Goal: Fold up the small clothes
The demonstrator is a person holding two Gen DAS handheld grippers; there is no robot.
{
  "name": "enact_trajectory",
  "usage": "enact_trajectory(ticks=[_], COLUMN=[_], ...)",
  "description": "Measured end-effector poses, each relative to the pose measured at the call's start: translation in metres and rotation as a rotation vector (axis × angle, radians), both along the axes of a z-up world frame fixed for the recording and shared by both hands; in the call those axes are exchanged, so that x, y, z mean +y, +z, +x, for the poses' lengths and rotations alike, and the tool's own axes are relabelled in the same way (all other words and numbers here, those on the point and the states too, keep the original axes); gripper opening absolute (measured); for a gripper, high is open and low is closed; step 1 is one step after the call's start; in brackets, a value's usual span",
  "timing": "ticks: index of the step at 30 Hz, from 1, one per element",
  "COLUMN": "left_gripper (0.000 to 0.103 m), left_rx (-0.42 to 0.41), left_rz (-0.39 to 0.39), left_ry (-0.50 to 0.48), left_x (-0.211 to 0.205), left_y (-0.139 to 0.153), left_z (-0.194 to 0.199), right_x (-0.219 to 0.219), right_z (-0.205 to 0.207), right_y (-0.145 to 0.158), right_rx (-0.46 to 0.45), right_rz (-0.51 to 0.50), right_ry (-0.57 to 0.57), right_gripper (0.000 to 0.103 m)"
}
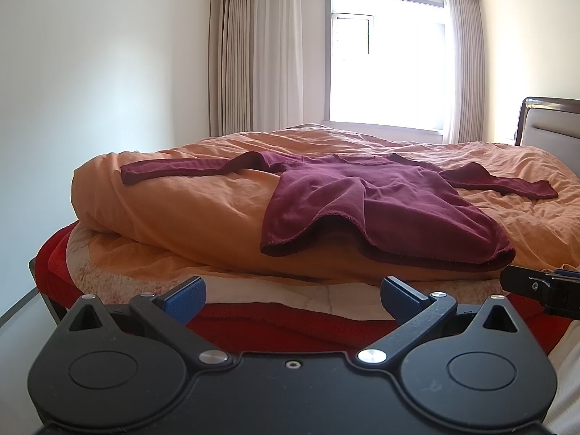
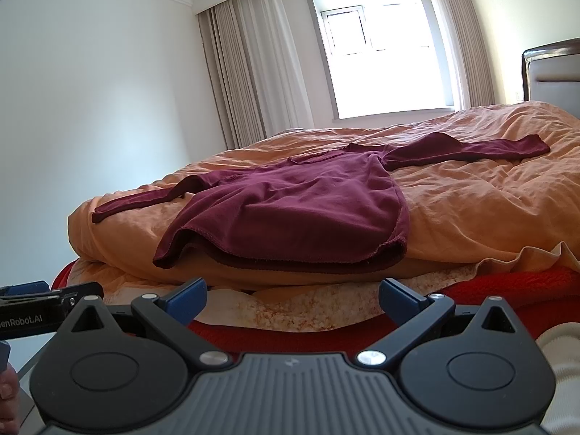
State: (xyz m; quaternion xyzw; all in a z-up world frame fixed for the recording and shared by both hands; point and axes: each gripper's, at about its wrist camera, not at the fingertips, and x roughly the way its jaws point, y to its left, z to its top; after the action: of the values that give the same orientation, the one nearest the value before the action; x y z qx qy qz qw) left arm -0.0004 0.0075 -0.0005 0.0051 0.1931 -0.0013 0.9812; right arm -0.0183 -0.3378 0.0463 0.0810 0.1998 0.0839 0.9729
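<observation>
Bed [image 1: 543, 224]: serves as the work surface; it carries an orange duvet [image 1: 181, 210] bunched into a thick roll at the near edge, over a patterned cream layer and a red blanket [image 1: 275, 330] at the bottom.
On the duvet: one maroon long-sleeved top [image 1: 380, 199], spread flat with both sleeves stretched out to the sides; nothing else lies on the bedding.
Left claw [image 1: 291, 299]: held low and level at the foot of the bed, pointing across it toward the window [image 1: 388, 61]; its blue-padded fingers [image 1: 185, 299] stand wide apart with nothing between them.
Right claw [image 2: 291, 299]: held at the same low height just beside the left one, tilted a little so the room leans; fingers spread wide, empty.
Neighbouring tools: the right claw's tip shows at the right edge of the left wrist view, and the left claw's side shows at the left edge of the right wrist view.
Person: fingertips [image 2: 7, 391] show at the lower left edge of the right wrist view.
Top relative to left claw: ahead, above, slightly to the right; its hem droops over the duvet roll, apart from the fingers.
Top relative to right claw: ahead, above, its hem [image 2: 275, 253] nearly centred over the open jaws, not touching them.
Hem: the upper layer arches up on one side, leaving a dark gap above the lower layer.
</observation>
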Motion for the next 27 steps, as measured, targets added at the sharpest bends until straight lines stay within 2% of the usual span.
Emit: enact_trajectory(ticks=[13,18,24,27], left_gripper=[0.102,0.102,0.102,0.102], left_rx=[0.060,0.092,0.066,0.055], left_rz=[0.016,0.038,0.118,0.105], left_ry=[0.006,-0.006,-0.008,-0.008], left_x=[0.001,0.008,0.010,0.011], left_y=[-0.001,0.011,0.034,0.046], left_z=[0.012,0.036,0.083,0.111], right_x=[-0.004,-0.003,-0.013,-0.020], right_z=[0.009,0.015,0.025,0.034], right_y=[0.005,0.015,0.026,0.030], right_rx=[0.049,0.055,0.041,0.042], right_rz=[0.010,-0.031,-0.038,-0.069], right_ry=[0.017,0.002,-0.032,-0.068], right_gripper=[0.103,0.103,0.103,0.103])
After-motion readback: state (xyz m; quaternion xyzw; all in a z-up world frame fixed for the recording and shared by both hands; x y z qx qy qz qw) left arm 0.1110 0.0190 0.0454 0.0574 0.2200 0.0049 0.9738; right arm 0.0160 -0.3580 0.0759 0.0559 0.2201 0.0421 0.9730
